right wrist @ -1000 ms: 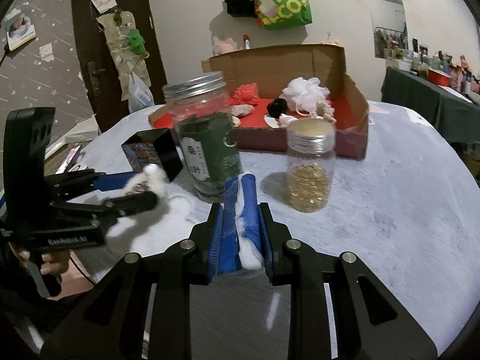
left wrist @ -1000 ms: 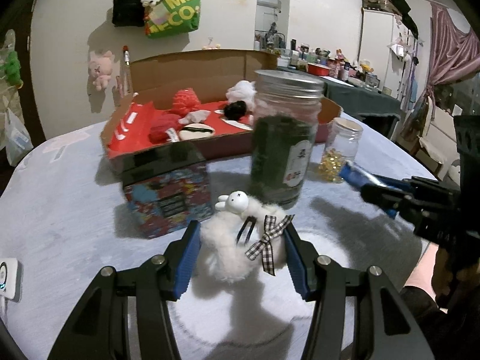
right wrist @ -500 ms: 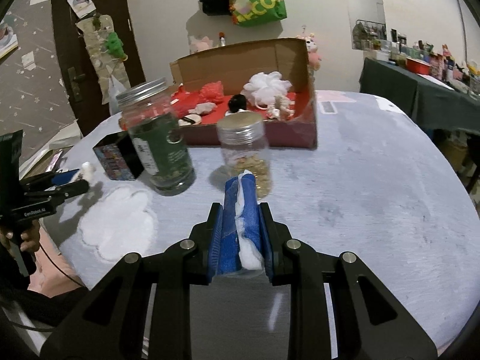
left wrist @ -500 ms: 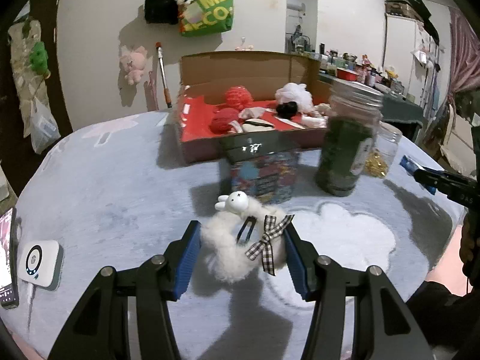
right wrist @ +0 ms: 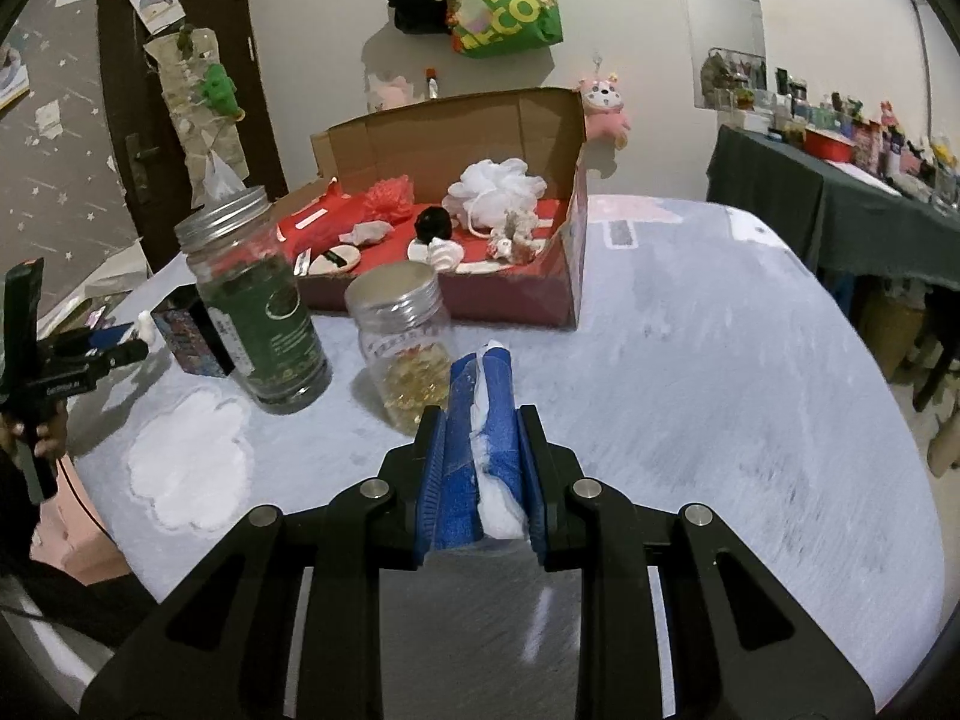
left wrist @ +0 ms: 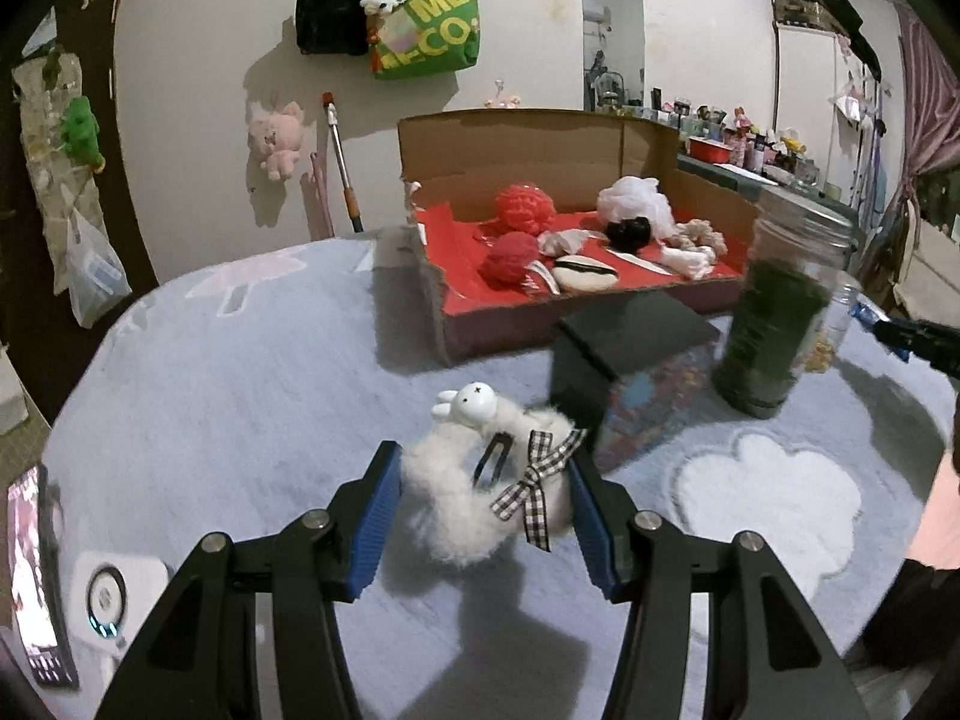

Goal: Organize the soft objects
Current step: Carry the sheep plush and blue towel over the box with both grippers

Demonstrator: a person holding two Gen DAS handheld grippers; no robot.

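Observation:
My left gripper (left wrist: 480, 480) is shut on a fluffy white scrunchie (left wrist: 462, 510) with a small rabbit head, a black clip and a checked bow, held above the pale blue table. My right gripper (right wrist: 480, 444) is shut on a blue and white soft cloth (right wrist: 480, 420) squeezed between its blue pads. An open cardboard box (left wrist: 528, 144) with a red lining stands at the back of the table and holds several soft things: red pom-poms (left wrist: 522, 210), a white mesh puff (right wrist: 495, 186), a black ball (right wrist: 433, 223). The left gripper (right wrist: 114, 348) also shows at the left edge of the right wrist view.
Between the grippers and the box stand a tall jar of dark green leaves (right wrist: 258, 306), a small jar of yellow capsules (right wrist: 408, 348) and a patterned box with a black lid (left wrist: 636, 372). A white cloud patch (left wrist: 768, 498) marks the table cover. A white device (left wrist: 111, 594) lies at the left edge.
Both grippers have swung sideways across the table with their loads still held. In the left view the jar and patterned box slid right; in the right view the jars slid left.

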